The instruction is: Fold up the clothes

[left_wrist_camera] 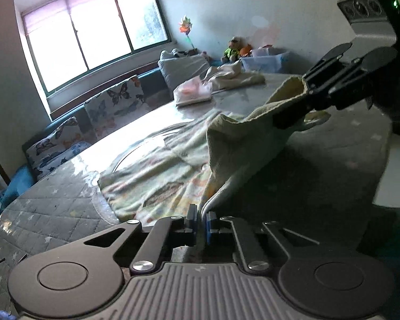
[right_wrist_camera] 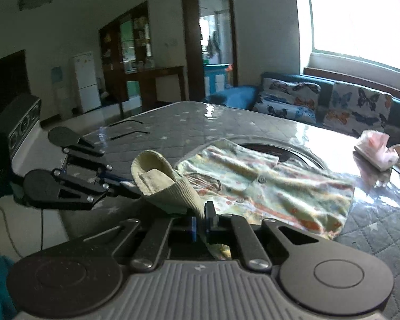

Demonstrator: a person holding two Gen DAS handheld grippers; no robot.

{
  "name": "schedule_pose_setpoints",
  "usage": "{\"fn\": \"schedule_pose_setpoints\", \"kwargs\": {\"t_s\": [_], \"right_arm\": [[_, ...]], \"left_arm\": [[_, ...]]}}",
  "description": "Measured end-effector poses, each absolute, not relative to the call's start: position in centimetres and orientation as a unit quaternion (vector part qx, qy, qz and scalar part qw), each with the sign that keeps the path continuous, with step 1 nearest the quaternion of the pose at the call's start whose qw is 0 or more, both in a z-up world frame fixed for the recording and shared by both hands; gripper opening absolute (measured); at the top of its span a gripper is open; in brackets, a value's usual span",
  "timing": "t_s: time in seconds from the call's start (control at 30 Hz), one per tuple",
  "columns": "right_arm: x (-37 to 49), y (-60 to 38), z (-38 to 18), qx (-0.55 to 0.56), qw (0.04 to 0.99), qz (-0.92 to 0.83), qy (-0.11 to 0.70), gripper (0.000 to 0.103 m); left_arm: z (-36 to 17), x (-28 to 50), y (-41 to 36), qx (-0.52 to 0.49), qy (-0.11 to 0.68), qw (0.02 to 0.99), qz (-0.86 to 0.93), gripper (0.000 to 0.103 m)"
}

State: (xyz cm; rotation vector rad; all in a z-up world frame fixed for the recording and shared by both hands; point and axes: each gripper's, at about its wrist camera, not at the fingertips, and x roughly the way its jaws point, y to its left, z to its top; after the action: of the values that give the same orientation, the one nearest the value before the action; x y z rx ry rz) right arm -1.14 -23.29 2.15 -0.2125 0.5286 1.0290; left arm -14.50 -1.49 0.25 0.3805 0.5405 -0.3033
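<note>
A pale shirt with a colourful print point(left_wrist_camera: 160, 176) point(right_wrist_camera: 266, 186) lies spread on the grey quilted table point(left_wrist_camera: 53, 213) point(right_wrist_camera: 200, 122). Its cream ribbed hem point(left_wrist_camera: 253, 138) point(right_wrist_camera: 168, 186) is lifted off the table between both grippers. At the bottom of the left wrist view, my left gripper point(left_wrist_camera: 201, 224) is shut on the near edge of the fabric. My right gripper point(left_wrist_camera: 293, 117) enters from the upper right, shut on the far end of the hem. In the right wrist view, the right gripper point(right_wrist_camera: 202, 221) pinches the cloth, and the left gripper point(right_wrist_camera: 130, 184) grips it from the left.
A folded pink cloth point(left_wrist_camera: 192, 93) point(right_wrist_camera: 376, 152) and a cream garment point(left_wrist_camera: 234, 77) lie at the table's far side. A round glass turntable point(right_wrist_camera: 280, 152) sits under the shirt. A sofa with butterfly cushions point(left_wrist_camera: 114, 101) point(right_wrist_camera: 354, 106) runs below the window.
</note>
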Motion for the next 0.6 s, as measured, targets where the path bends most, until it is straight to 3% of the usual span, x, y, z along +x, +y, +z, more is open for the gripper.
{"fn": "schedule_pose_setpoints", "kwargs": {"t_s": [0.3, 0.6], "right_arm": [[-6.6, -26.2, 5.1, -0.096, 0.784, 0.547, 0.276, 0.005], [-4.0, -25.8, 7.0, -0.084, 0.787, 0.543, 0.279, 0.004]], "left_arm": [[3.5, -21.2, -2.2, 0.16, 0.276, 0.926, -0.204, 0.007], [4.6, -18.6, -1.3, 0.145, 0.26, 0.934, -0.196, 0.007]]}}
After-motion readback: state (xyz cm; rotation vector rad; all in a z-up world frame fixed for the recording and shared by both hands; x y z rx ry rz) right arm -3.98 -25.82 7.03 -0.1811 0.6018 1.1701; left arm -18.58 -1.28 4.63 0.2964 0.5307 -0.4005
